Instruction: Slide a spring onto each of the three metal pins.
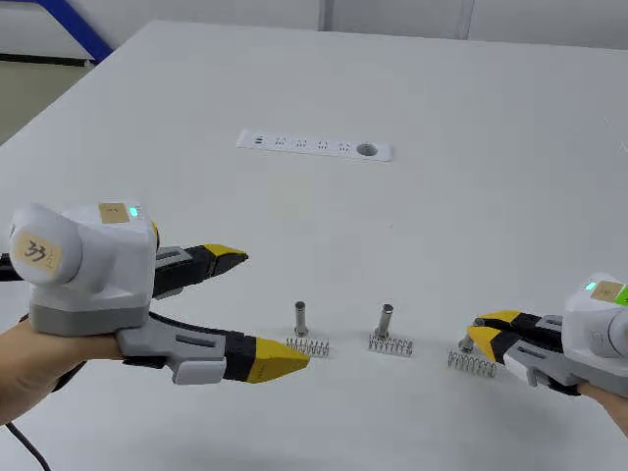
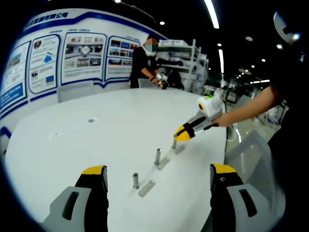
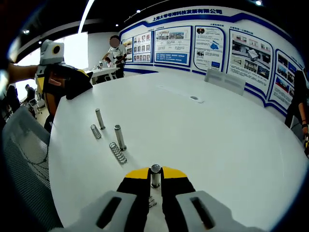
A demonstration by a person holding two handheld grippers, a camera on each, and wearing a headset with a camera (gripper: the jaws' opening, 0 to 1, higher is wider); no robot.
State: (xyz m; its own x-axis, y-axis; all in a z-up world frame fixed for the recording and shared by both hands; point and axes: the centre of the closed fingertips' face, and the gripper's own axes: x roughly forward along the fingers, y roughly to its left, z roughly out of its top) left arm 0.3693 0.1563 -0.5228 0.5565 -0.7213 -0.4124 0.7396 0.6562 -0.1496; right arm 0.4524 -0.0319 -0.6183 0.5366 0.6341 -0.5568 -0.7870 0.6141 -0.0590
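Note:
Three short metal pins stand upright in a row on the white table: the left pin (image 1: 301, 316), the middle pin (image 1: 385, 317) and the right pin (image 1: 466, 343). A small spring lies flat in front of each: the left spring (image 1: 308, 346), the middle spring (image 1: 391, 345) and the right spring (image 1: 472, 364). My left gripper (image 1: 253, 309) is open wide, level with the left pin and just to its left, holding nothing. My right gripper (image 1: 484, 334) is shut on the right pin (image 3: 155, 175), which stands between its yellow tips. The right spring lies just below those tips.
A white power strip (image 1: 314, 145) is set flat in the table further back. In the left gripper view a person (image 2: 145, 60) stands at another table far behind. The table's near edge runs close to the springs (image 3: 117, 152).

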